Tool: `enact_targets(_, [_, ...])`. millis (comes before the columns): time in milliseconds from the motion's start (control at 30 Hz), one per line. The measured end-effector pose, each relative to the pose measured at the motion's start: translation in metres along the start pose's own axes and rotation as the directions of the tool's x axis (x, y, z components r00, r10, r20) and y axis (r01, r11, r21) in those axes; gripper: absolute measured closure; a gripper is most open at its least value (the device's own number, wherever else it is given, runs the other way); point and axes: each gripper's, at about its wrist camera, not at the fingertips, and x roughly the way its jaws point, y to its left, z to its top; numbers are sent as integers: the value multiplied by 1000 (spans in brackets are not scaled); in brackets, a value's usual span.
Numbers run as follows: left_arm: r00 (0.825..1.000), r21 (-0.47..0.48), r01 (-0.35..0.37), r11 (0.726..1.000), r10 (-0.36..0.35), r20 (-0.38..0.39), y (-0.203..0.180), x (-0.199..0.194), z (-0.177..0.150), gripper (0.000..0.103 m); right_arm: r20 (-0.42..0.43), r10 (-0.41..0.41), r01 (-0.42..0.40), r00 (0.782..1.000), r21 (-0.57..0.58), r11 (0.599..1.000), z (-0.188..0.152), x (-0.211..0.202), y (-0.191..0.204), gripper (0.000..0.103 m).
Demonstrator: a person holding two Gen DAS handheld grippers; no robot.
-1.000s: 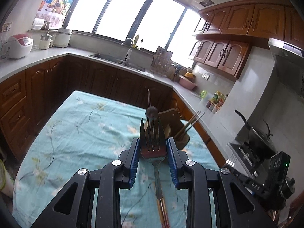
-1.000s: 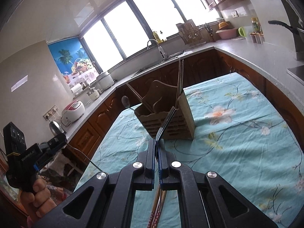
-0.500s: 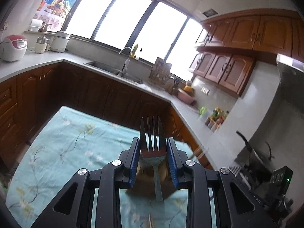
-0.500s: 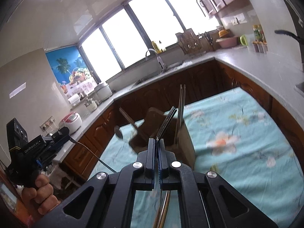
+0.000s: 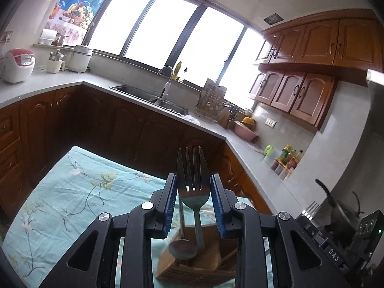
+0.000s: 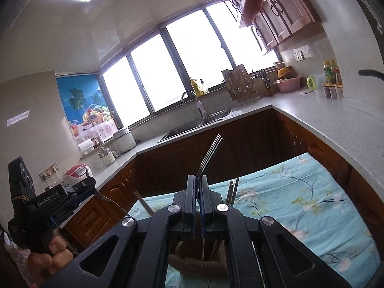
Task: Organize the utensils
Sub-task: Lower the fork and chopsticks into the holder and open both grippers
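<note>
My left gripper (image 5: 193,187) is shut on a metal fork (image 5: 193,168), tines up, its handle reaching down into the wooden utensil holder (image 5: 192,267) just below. A spoon (image 5: 182,248) stands in that holder. My right gripper (image 6: 198,188) is shut on a second fork (image 6: 210,154), seen edge-on, tines up, its handle hanging over the same holder (image 6: 192,261). Chopsticks (image 6: 231,190) stick up from the holder beside it. The left gripper also shows in the right wrist view (image 6: 79,195), the right gripper's fork in the left wrist view (image 5: 310,208).
The holder stands on a table with a teal floral cloth (image 5: 79,192). Dark wooden cabinets and a grey counter (image 6: 331,117) wrap around behind. A sink with a tap (image 5: 165,81), a rice cooker (image 5: 18,64) and a wok (image 5: 336,206) sit on the counter.
Both grippers have moved forward over the holder and tilted up, each still holding its fork. The holder has slid from ahead of the fingers to beneath them.
</note>
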Motion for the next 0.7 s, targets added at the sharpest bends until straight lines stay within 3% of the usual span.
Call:
enact_targets(167, [999, 19, -19, 1000, 19, -28, 0, 24, -13, 76, 4, 0, 0, 1000, 1, 1000, -16, 15, -7, 100])
enact_targets(400, [994, 22, -36, 999, 38, -98, -3, 56, -26, 76, -53, -17, 18, 998, 14, 1000, -41, 33, -19, 100])
enact_targets(700, [990, 63, -40, 997, 48, -135, -12, 73, -20, 76, -136, -14, 16, 991, 11, 1000, -58, 47, -19, 100])
